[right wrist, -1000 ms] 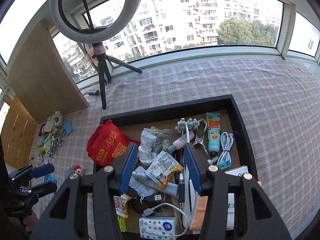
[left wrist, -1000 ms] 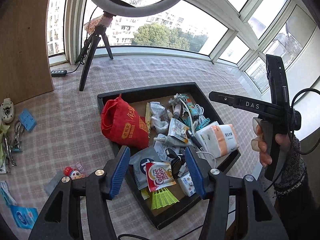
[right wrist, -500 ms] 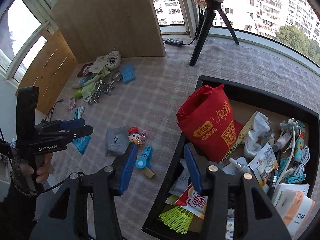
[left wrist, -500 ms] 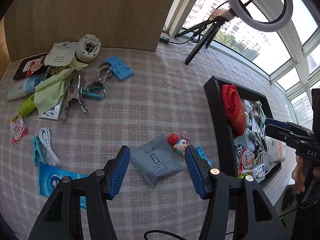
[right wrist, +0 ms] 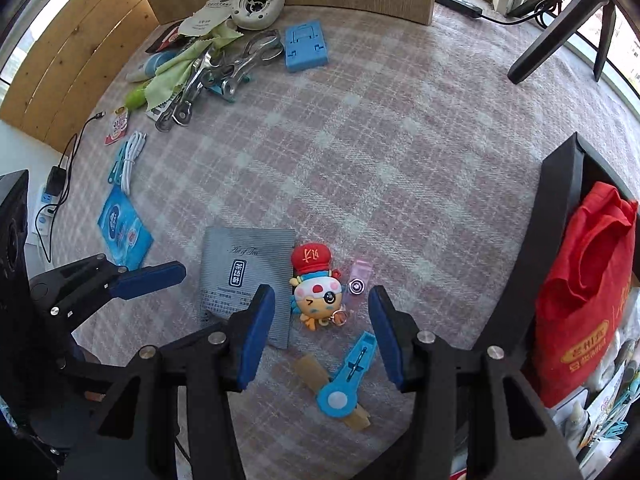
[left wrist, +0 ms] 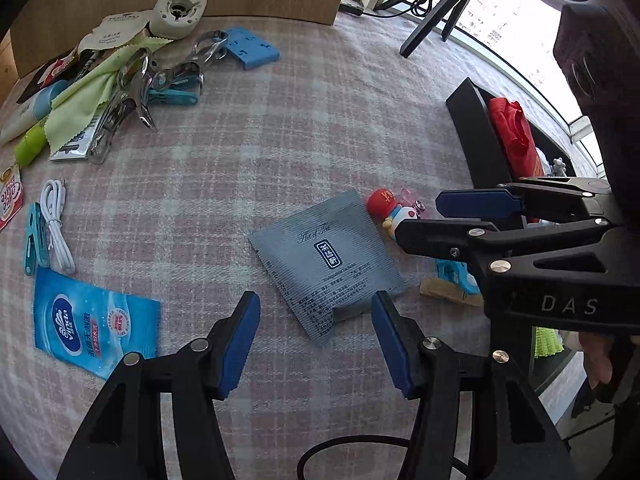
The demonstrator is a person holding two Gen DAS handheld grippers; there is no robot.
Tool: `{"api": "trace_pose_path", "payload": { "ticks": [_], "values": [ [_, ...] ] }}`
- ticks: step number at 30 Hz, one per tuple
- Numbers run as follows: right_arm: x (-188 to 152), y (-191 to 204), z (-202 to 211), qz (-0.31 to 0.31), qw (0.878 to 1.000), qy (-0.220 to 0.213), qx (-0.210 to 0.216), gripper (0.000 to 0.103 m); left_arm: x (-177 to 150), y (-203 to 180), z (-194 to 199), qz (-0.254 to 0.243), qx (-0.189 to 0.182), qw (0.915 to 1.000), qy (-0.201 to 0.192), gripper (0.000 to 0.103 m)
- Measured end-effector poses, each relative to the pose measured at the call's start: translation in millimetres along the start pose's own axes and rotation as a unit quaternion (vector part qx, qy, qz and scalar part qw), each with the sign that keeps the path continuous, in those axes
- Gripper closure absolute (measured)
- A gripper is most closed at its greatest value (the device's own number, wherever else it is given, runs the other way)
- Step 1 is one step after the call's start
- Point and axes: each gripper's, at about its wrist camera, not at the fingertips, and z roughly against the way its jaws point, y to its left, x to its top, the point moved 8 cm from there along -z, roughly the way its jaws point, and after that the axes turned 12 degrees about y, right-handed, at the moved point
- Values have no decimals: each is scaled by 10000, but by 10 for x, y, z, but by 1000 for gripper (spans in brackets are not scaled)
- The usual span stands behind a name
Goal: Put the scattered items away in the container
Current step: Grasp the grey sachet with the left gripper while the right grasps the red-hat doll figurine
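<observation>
On the checked cloth: grey tea packet [left wrist: 328, 262] lies flat, just beside the cartoon keyring [right wrist: 316, 288], well apart from the black tray [right wrist: 556, 216].
Left gripper [left wrist: 316, 340]: fingers spread wide, empty, either side of the packet's near corner.
Right gripper [right wrist: 322, 332]: fingers released, empty, over the keyring and blue clip [right wrist: 346, 380].
Risk: packet is thin and flat, so the fingers may slide over it or pinch the cloth.
Risk: both grippers sit close and could collide.
Hidden: tray's far side cut off; wooden piece under the clip unclear.
</observation>
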Motion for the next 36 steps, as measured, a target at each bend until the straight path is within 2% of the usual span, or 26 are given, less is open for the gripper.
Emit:
{"api": "trace_pose_path", "payload": {
  "ticks": [3, 7, 10, 12, 14, 15, 16, 17, 19, 22, 27, 30, 31, 33, 34, 35, 36],
  "values": [
    [22, -15, -79, 11, 9999, 113, -71, 55, 26, -17, -53, -53, 92, 9999, 3, 48],
    [62, -29, -90, 94, 9998, 58, -176, 55, 75, -108, -94, -233, 266, 9994, -68, 44],
    [58, -56, -86, 105, 9996, 113, -225, 63, 109, -197, -116, -431, 418, 9981, -106, 44],
    [52, -84, -73, 52, 9998, 112, -153, 64, 113, -244, -125, -565, 573, 9966, -178, 46],
    [53, -123, -26, -38, 9999, -3, -106, 65, 111, -277, -120, -659, 645, 9953, -284, 57],
    [56, -145, 13, -93, 9999, -80, -87, 67, 111, -287, -108, -651, 567, 9957, -329, 64],
    [62, -169, 71, -158, 9997, -187, -32, 76, 110, -289, -99, -625, 470, 9964, -336, 75],
    [70, -196, 131, -240, 9993, -277, 30, 90, 111, -290, -94, -609, 384, 9969, -324, 80],
    [84, -246, 219, -357, 9987, -347, 136, 96, 102, -290, -88, -639, 298, 9970, -328, 84],
    [70, -270, 243, -368, 9986, -364, 143, 98, 79, -299, -60, -671, 222, 9968, -372, 92],
    [31, -267, 169, -383, 9986, -320, 192, 101, 34, -236, -11, -552, -24, 9979, -332, 94],
    [35, -199, 138, -437, 9977, -390, 349, 101, -10, -115, 86, -470, -22, 9980, -418, 94],
    [35, -194, 147, -454, 9978, -397, 267, 100, 1, -81, 103, -454, -19, 9980, -439, 94],
    [39, -201, 119, -538, 9982, -235, 84, 76, 20, -25, 111, -378, 18, 9982, -473, 94],
    [47, -193, 104, -554, 9983, -192, 64, 52, 14, -7, 117, -354, 13, 9983, -467, 94],
    [62, -175, 102, -539, 9982, -241, 73, 48, 6, 4, 120, -334, 20, 9984, -458, 94],
    [77, -149, 89, -503, 9984, -259, 75, 48, -3, 13, 125, -310, 26, 9985, -459, 94]
  ]
}}
